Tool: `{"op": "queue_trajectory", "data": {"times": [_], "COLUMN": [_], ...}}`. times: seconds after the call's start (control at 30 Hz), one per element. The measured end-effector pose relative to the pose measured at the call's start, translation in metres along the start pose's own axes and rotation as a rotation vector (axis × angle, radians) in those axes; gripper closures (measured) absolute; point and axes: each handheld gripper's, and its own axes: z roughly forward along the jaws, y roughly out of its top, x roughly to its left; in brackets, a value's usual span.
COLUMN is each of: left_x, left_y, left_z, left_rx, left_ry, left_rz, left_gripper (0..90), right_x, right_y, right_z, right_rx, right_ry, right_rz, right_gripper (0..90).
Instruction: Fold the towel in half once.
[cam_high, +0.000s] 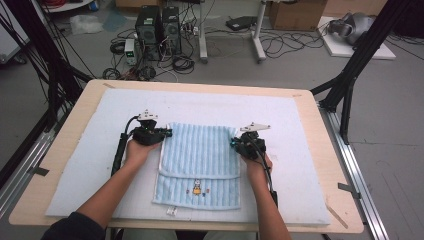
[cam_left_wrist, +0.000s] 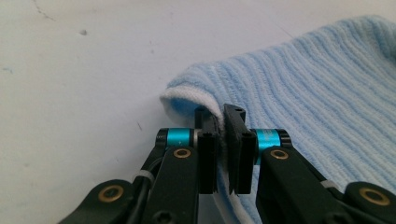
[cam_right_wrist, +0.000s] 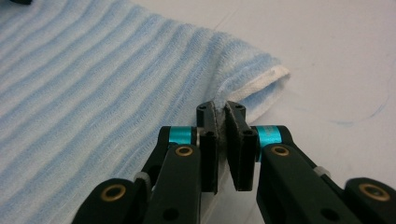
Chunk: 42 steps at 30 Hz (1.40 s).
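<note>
High view: blue towel (cam_high: 200, 160) at middle of white mat (cam_high: 310, 150), partly folded. Left gripper (cam_high: 167, 132) and right gripper (cam_high: 234, 142) both clamp towel's far corners — soft, light, limp cloth; hemmed edge probably best hold.

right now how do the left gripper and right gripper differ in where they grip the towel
The left gripper pinches the left far corner of the light blue towel; the right gripper pinches the right far corner. In the high view the left gripper sits slightly farther from the person than the right one. Both have their jaws shut on the towel's white-trimmed edge, seen close up in each gripper view.
</note>
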Motion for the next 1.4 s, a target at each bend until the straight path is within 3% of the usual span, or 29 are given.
{"op": "queue_trajectory", "data": {"times": [0.13, 0.23, 0.43, 0.53, 0.6, 0.7, 0.8, 0.9, 1.0, 1.2, 1.33, 1.4], "left_x": [0.005, 0.007, 0.011, 0.013, 0.016, 0.017, 0.016, 0.015, 0.011, 0.004, 0.0, -0.001], "left_y": [0.008, 0.015, 0.018, 0.016, 0.016, 0.015, 0.013, 0.01, 0.006, -0.009, -0.019, -0.023], "left_z": [0.008, 0.011, 0.016, 0.017, 0.016, 0.011, 0.003, -0.005, -0.015, -0.036, -0.049, -0.054], "left_rx": [-0.006, -0.043, -0.025, 0.003, 0.008, 0.004, -0.012, -0.005, -0.046, -0.054, -0.067, -0.077], "left_ry": [0.017, 0.031, 0.048, 0.036, 0.038, 0.029, 0.024, 0.01, -0.022, -0.072, -0.092, -0.098], "left_rz": [0.01, 0.032, 0.031, 0.008, -0.033, -0.072, -0.081, -0.054, -0.034, 0.015, 0.019, 0.022], "left_gripper": [83.7, 83.7, 83.1, 74.9, 62.9, 47.1, 43.8, 40.2, 37.0, 37.6, 37.2, 37.2], "right_x": [-0.004, -0.006, -0.006, -0.007, -0.007, -0.007, -0.006, -0.006, -0.005, 0.002, 0.003, 0.006], "right_y": [0.01, 0.016, 0.023, 0.021, 0.021, 0.022, 0.023, 0.022, 0.021, 0.011, -0.005, -0.012], "right_z": [0.007, 0.012, 0.021, 0.024, 0.024, 0.02, 0.015, 0.009, 0.002, -0.021, -0.039, -0.046], "right_rx": [-0.019, -0.034, -0.037, -0.016, -0.017, -0.036, -0.045, -0.049, -0.045, -0.094, -0.118, -0.102], "right_ry": [-0.031, -0.059, -0.099, -0.097, -0.096, -0.091, -0.092, -0.086, -0.068, -0.035, 0.003, 0.002], "right_rz": [-0.001, 0.006, 0.002, 0.004, 0.005, 0.015, 0.017, 0.037, 0.048, 0.017, 0.013, 0.004], "right_gripper": [84.2, 84.0, 83.8, 82.7, 78.8, 68.1, 57.0, 43.0, 37.3, 37.2, 40.6, 41.9]}}
